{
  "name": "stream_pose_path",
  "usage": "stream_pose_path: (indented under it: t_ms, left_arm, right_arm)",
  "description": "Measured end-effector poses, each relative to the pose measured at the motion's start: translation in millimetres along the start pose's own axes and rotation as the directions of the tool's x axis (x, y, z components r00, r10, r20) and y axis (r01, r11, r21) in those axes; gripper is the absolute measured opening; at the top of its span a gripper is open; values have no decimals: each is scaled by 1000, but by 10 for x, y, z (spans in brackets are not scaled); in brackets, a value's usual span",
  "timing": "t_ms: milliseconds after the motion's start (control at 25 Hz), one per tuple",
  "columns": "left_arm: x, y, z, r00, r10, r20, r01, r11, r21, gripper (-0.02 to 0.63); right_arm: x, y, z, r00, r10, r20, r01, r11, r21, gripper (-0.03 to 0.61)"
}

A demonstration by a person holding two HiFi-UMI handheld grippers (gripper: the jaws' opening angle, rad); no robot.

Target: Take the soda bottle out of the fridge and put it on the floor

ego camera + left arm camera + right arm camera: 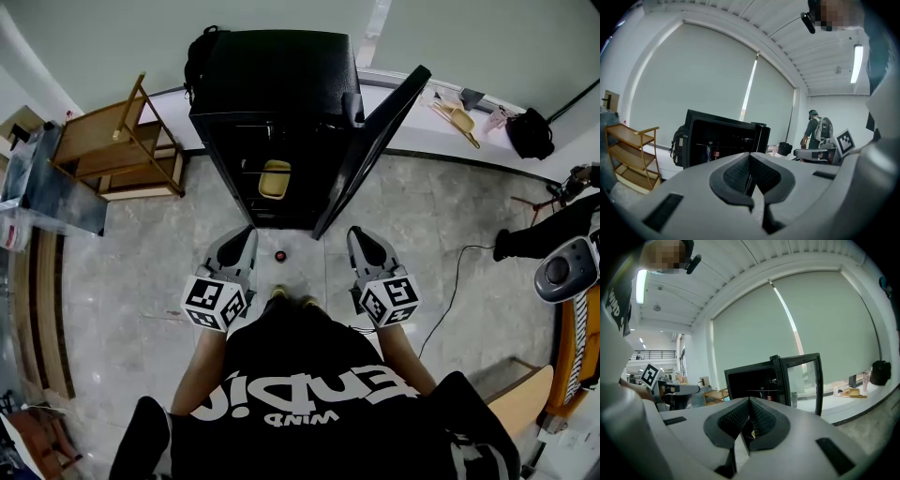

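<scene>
Black-shirted person (pixel 314 394) stands facing an open fridge, a gripper in each hand. At left, the left gripper (pixel 246 232) has its jaws pressed together on nothing. Between the two, the red-capped soda bottle (pixel 279 255) stands on the tiled floor (pixel 422 216) just in front of the fridge (pixel 272 84). The right gripper (pixel 357 232) is likewise closed and empty. Behind: wooden shelf unit (pixel 112 141), yellow container (pixel 274 178) inside the fridge, fridge door (pixel 375 141) swung right

Grey marble floor (pixel 122 272), wooden shelf (pixel 112 155), pale window blinds (pixel 811 319).
</scene>
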State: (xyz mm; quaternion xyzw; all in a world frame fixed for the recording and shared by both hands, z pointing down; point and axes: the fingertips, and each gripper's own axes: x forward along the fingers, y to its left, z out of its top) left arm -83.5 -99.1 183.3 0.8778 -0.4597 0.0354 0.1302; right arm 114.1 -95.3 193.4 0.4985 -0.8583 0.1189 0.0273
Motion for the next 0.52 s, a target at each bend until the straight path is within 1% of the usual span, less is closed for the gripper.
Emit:
stream_pose_path:
  t_ms: [520]
  left_arm:
    - [1, 119, -58, 999, 35, -6, -35, 999, -18, 6]
  right_arm:
    - [84, -35, 2, 1000, 7, -2, -7, 1000, 0, 23]
